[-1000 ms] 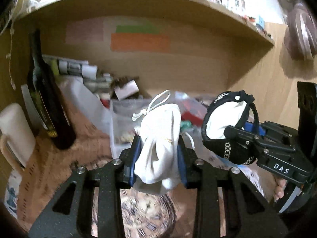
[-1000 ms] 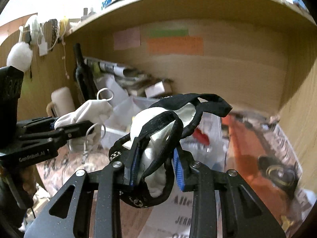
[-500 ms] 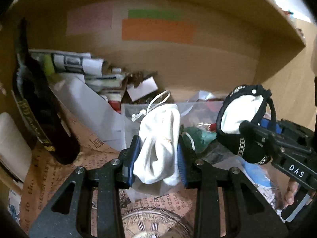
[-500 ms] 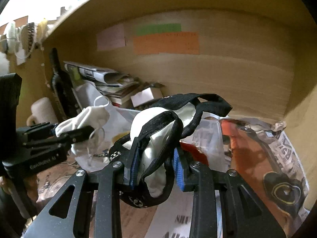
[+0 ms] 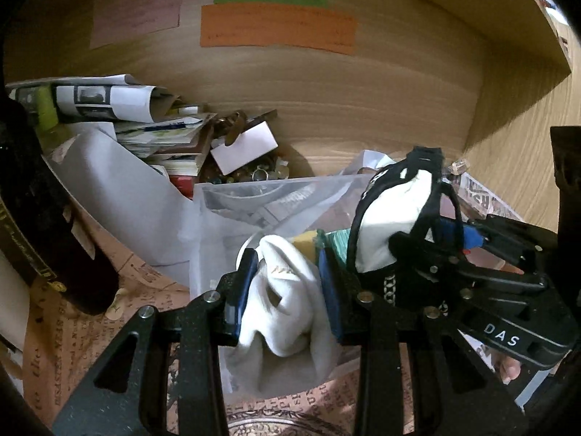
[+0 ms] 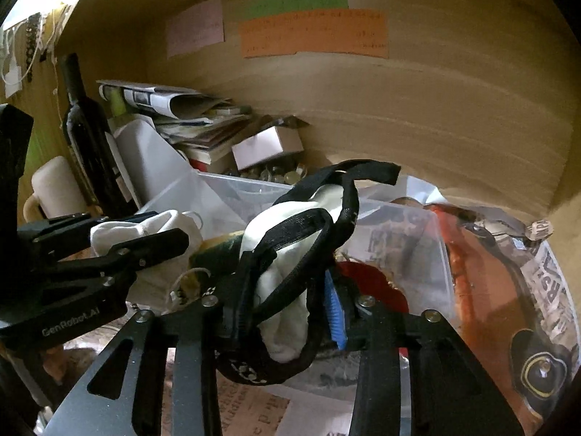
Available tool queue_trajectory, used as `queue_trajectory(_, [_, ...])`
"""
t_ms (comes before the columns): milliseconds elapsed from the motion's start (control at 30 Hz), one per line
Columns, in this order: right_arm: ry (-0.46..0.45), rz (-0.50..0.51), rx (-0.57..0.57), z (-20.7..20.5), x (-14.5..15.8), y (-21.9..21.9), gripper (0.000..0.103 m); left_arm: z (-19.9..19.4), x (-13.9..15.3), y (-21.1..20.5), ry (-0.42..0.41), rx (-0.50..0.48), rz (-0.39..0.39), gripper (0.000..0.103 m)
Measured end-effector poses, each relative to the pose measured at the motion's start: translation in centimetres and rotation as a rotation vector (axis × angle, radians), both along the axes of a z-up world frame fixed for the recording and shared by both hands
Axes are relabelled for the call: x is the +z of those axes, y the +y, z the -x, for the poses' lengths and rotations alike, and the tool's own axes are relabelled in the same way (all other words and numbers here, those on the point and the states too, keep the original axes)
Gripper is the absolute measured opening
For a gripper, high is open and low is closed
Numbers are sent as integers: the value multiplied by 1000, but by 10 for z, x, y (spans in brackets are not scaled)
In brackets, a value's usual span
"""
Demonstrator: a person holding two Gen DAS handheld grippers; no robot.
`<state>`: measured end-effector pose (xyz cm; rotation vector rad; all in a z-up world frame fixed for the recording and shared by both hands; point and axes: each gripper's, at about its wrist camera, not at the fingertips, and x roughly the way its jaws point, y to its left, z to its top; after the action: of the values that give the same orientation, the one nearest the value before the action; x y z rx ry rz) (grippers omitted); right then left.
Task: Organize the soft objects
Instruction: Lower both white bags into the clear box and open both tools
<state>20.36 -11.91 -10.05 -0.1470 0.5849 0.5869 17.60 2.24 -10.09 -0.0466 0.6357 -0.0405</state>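
Note:
My left gripper point(image 5: 287, 269) is shut on a white cloth pouch point(image 5: 283, 301) that bulges between its blue pads. It hangs over the near edge of a clear plastic bin point(image 5: 276, 189). Just to its right, my right gripper point(image 6: 287, 290) grips a white fabric piece with black straps point(image 6: 290, 250) above the same bin point(image 6: 254, 189). Its jaws are opening, and the pads still touch the fabric. A green and yellow soft thing point(image 5: 334, 239) and something red point(image 6: 370, 283) lie inside the bin. In the right wrist view the left gripper point(image 6: 145, 239) shows at the left with its pouch.
A dark bottle point(image 6: 87, 134) and a cream mug point(image 6: 54, 189) stand at the left. Stacked papers and books point(image 6: 181, 116) and a small white box point(image 5: 243, 145) sit behind the bin. Printed paper lines the shelf floor point(image 6: 552, 279). Coloured notes point(image 5: 276, 29) hang on the wooden back wall.
Both grippers have moved forward into the shelf and dipped toward the clear bin. The right gripper's jaws stand wider, and its fabric piece has slumped to the left.

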Motion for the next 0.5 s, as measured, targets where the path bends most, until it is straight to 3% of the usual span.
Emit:
queue_trajectory(100, [9,2,-13,-2,-1,-2,44,1,1,0,7,-6,6,35])
queue_trajectory(267, [5,-14,-40,0,4,-8,65,12,9,4,-25,5,23,56])
queue_trajectory(433, [-32,-33,-43,16,19,-13,79,33,27,5,-81,13,25,59])
queue_trajectory(500, [-54,-51,-42,26,28,-19,80,45,38,6,-119,21,20,59])
